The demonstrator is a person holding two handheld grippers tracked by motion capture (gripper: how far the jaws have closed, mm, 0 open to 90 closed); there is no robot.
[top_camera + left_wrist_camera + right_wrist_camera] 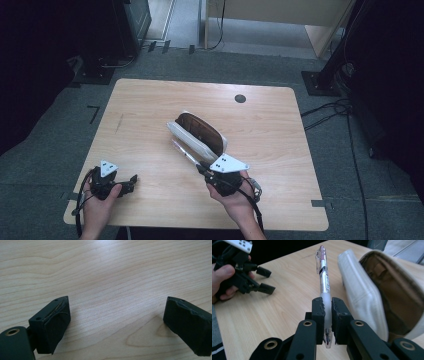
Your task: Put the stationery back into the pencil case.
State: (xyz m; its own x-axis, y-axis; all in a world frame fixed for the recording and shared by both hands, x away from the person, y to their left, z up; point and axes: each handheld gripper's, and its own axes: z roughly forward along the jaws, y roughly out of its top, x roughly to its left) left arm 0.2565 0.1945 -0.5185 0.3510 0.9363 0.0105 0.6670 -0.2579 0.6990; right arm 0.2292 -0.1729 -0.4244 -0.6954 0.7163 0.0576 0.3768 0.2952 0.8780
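A clear pen (pixel 323 275) with a pink clip stands out from my right gripper (pixel 327 305), whose jaws are shut on its frosted grip end. From above, the pen (pixel 185 152) reaches up-left from that gripper (pixel 202 169) along the left side of a white pencil case (pixel 197 135), which lies open with a brown lining. The case (pixel 372 290) sits just right of the pen in the right gripper view. My left gripper (pixel 131 181) rests at the table's front left, open, with bare wood between its fingers (pixel 53 322).
The wooden table (pixel 150 105) has a round dark cable hole (pixel 240 98) near its back edge. Black stands (pixel 330 75) and cables lie on the grey floor around it. The other hand with its gripper (pixel 249 277) shows far left in the right gripper view.
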